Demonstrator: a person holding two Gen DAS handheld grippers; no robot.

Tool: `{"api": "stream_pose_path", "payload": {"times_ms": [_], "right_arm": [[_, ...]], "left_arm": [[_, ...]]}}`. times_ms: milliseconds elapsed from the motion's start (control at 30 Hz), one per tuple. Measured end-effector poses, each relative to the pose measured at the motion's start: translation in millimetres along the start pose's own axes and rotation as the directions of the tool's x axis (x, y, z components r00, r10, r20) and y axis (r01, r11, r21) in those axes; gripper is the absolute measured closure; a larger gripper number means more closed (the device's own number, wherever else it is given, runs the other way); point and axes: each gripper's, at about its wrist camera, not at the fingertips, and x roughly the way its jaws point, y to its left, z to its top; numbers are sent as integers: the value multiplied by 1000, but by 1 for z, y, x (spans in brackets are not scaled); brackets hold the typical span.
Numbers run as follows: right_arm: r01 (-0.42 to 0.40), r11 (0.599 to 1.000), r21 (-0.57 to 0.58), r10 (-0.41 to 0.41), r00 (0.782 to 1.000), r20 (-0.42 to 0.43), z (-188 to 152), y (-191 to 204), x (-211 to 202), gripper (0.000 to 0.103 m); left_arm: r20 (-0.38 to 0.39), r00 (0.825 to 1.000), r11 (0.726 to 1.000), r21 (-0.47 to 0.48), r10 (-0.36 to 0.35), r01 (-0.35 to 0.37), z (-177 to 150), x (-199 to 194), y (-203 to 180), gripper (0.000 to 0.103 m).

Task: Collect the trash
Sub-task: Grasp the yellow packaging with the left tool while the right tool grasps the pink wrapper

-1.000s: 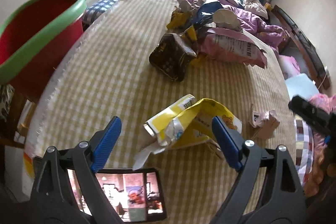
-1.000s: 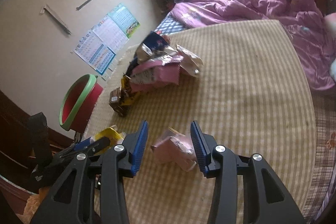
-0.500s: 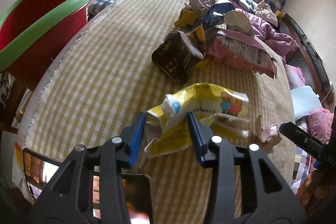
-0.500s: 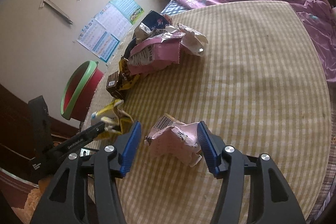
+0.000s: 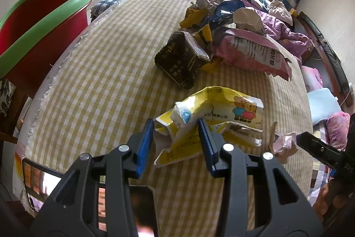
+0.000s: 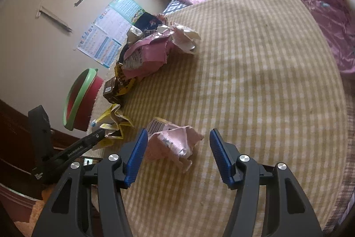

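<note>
trash lying on checked bed cover: left gripper (image 5: 176, 141) pinching crumpled yellow wrapper (image 5: 213, 121), light, limp, slippery; right gripper (image 6: 177, 156) straddling pink wrapper (image 6: 170, 143), jaws wide; gripping bunched folds probably safest.

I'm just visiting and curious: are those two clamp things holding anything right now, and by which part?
The left hand-held gripper pinches the yellow wrapper by its crumpled near end. The right hand-held gripper is open around the pink wrapper, holding nothing.
</note>
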Motion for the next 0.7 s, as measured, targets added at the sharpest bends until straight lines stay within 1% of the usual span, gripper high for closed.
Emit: {"api": "stream_pose_path", "payload": {"times_ms": [67,233,367,700], "right_arm": [[-26,1000,9,26,1000,-12,-1,0,3,46],[-52,998,40,54,998,-33,-1,-2,11,46],[-49,998,36,50,998,-33,1,-2,12,46],[-67,996,57,70,997,-45,1,-2,19,46]], "left_arm": [[-1,1000,1000,0,1,-1,0,1,-1,63],[-9,1000,1000,-1,2,-2,-1,4,-1,61],[-11,1000,1000,-4,-9,9,1,5,-1,61],[-4,1000,1000,1,-5,5,0,5,-3,63]]}}
